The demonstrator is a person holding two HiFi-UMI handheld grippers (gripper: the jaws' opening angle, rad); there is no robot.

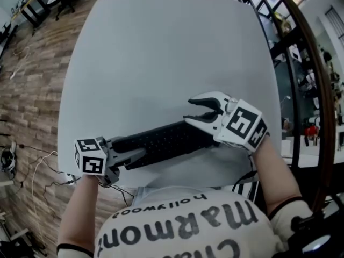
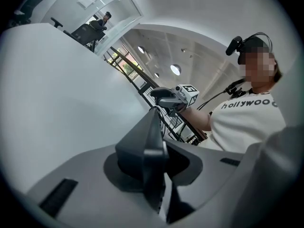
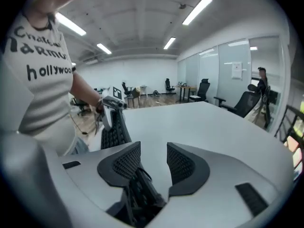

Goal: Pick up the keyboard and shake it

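**KEYBOARD BEING GRIPPED AT ONE END ONLY**

The black keyboard (image 1: pixel 161 141) is being held across the lower centre of the head view, over the near edge of the white table (image 1: pixel 161 52). Its left end is being pinched by the left gripper (image 1: pixel 131 153), with the jaws being pressed onto the thin edge. The right gripper (image 1: pixel 189 110) is being held just beside the keyboard's right end with its jaws spread. Nothing is being gripped between them. Whether the right end is resting on the table cannot be told.

The pick-up step is judged to be in hand, with the shake yet to be done. For the next move, the right jaws are best lined up with the right edge and closed on it. A one-ended shake is likely to strain the left pinch.
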